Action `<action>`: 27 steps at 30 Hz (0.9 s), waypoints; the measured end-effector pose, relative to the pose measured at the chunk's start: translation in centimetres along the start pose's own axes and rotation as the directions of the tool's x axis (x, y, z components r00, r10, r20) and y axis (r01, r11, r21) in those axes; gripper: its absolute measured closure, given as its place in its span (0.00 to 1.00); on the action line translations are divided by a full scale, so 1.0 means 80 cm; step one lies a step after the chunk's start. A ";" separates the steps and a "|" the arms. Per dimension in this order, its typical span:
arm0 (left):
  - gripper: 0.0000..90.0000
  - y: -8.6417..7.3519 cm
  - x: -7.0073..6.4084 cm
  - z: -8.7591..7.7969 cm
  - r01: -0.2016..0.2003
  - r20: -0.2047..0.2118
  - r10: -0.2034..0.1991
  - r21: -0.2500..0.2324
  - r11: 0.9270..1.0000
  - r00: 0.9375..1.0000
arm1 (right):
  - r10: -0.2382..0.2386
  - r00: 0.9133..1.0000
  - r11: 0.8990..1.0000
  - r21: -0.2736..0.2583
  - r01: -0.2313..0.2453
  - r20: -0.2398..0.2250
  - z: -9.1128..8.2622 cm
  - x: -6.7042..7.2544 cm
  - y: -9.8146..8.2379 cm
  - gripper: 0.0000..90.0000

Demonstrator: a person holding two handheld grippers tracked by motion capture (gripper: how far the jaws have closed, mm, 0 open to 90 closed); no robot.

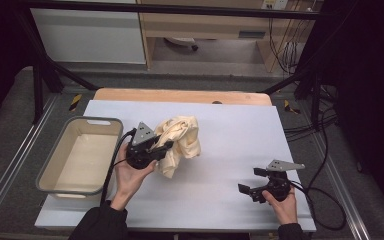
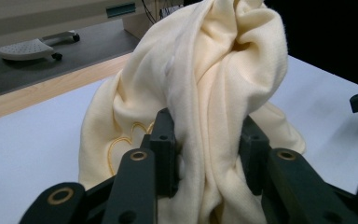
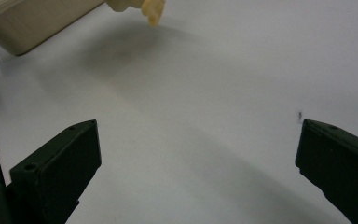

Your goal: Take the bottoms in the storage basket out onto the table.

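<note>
Between the left gripper's [image 2: 205, 154] jaws hangs a bunched, pale-yellow cloth [image 2: 205, 79].

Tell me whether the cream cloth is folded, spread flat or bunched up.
Bunched up. The cream cloth hangs in crumpled gathers, pinched in the left gripper above the white table cover, beside the grey bin.

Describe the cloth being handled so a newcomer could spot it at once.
On the white table sheet, right of the grey plastic bin, the left gripper is shut on a bunched pale-yellow fleece cloth. It is the sheet's lone soft, crumpled thing, with a stitched outline near one edge.
</note>
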State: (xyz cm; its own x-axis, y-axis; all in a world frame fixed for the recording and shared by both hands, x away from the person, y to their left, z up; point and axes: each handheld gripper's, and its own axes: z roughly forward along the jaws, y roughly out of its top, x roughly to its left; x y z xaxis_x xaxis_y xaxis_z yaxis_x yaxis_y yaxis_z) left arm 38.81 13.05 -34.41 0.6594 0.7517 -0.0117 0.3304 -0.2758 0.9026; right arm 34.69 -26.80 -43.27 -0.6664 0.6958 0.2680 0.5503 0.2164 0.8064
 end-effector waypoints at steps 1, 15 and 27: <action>0.73 0.000 -0.001 0.001 -0.002 0.001 0.002 0.002 1.000 1.000 | 0.002 1.000 1.000 -0.001 -0.002 -0.001 0.000 0.000 0.000 0.01; 0.73 -0.008 -0.009 0.027 -0.004 0.006 0.004 0.025 1.000 1.000 | -0.001 1.000 1.000 0.000 0.001 0.000 0.000 0.000 0.000 0.01; 0.73 -0.016 -0.014 0.047 0.000 0.010 -0.001 0.050 0.999 1.000 | -0.001 1.000 1.000 0.000 0.001 -0.001 0.000 0.000 0.000 0.01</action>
State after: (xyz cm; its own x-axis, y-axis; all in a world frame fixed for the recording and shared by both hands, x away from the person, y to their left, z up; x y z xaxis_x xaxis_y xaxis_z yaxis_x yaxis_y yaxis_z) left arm 40.15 10.33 -37.18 0.6656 0.7461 -0.0165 0.3639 -0.3052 0.8800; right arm 34.70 -26.81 -43.29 -0.6676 0.6949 0.2674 0.5495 0.2174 0.8067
